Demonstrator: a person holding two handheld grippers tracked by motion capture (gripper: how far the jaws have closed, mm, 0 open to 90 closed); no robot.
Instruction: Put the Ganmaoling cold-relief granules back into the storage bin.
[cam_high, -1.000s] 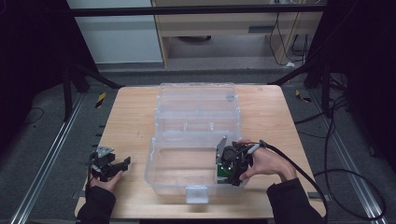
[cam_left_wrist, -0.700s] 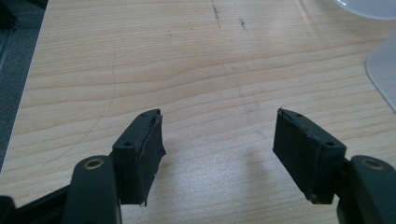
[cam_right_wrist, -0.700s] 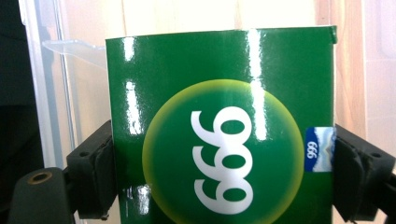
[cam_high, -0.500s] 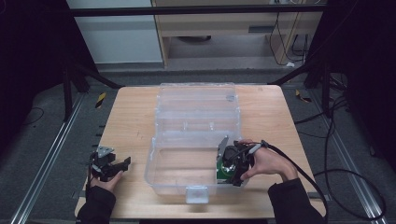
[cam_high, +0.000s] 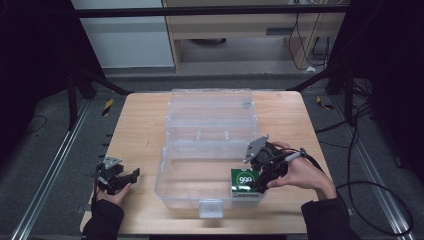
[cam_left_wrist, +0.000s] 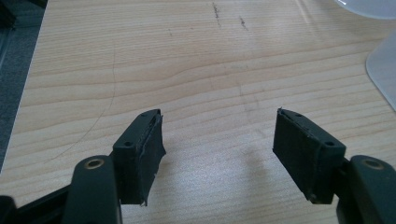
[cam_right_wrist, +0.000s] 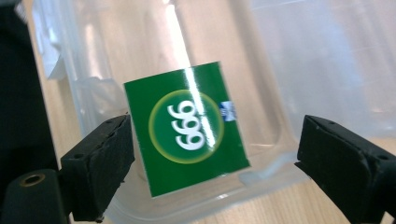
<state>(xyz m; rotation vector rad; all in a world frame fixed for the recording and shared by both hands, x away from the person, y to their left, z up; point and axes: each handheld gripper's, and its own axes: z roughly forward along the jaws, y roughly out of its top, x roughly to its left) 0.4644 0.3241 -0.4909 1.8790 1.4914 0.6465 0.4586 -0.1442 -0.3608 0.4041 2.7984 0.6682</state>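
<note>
A small green box (cam_high: 244, 182) with a white "999" logo sits inside the clear plastic container (cam_high: 163, 172), in its front right corner. My right gripper (cam_high: 260, 177) reaches over the container's right wall, right beside the box. In the right gripper view the jaws of my right gripper (cam_right_wrist: 217, 140) stand wide apart, open. The green box (cam_right_wrist: 187, 128) lies between them, close to the left jaw and well clear of the other. My left gripper (cam_high: 131, 176) rests low at the table's front left, open, and between its jaws (cam_left_wrist: 218, 135) there is just bare wood.
The container's lid (cam_high: 210, 107) is folded back flat toward the far side of the wooden table (cam_high: 135, 130). A white latch (cam_high: 210, 207) sticks out at the container's front. A pale edge of the container (cam_left_wrist: 383, 70) shows right of my left gripper.
The green box's face shows more fully now, and my right gripper has shifted slightly back from it. My left gripper has stayed where it was.
</note>
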